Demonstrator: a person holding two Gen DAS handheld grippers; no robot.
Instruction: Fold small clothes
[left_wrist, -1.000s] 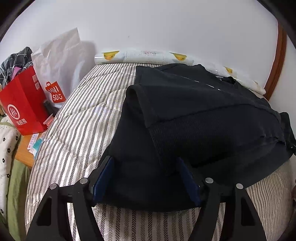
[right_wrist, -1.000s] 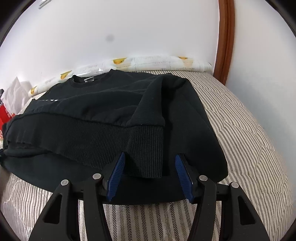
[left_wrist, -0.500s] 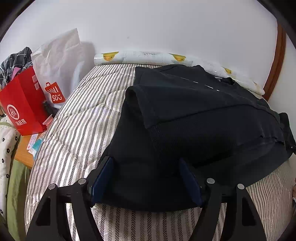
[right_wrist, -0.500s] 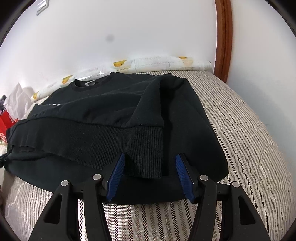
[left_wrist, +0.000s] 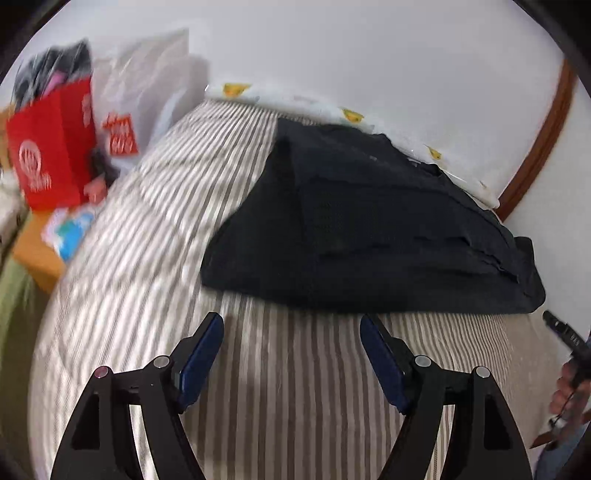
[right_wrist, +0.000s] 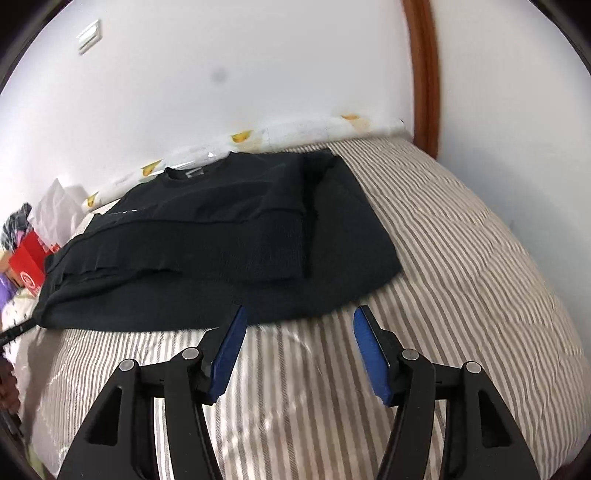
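- the black sweatshirt lies on the striped bed cover, toward the wall, its collar at the far side and its ribbed hem doubled up over the body; both sides look tucked in.
- so the lengthwise fold looks done, and i judge the step in hand to be the pause between folds, with the cloth let go.
- the left tongs stand wide over bare stripes, just short of the near edge, with nothing between them.
- the right tongs are opening, also empty; the left blue pad overlaps the near edge in the picture, but i cannot tell if it touches.
- next, probably, one more fold: each pair of tongs must take the thick near edge through all its layers, lift together and carry it level, or the stack will slide apart.
- a rolled duck-print mat lies along the wall, and a red bag and a white bag stand by the bed's side.
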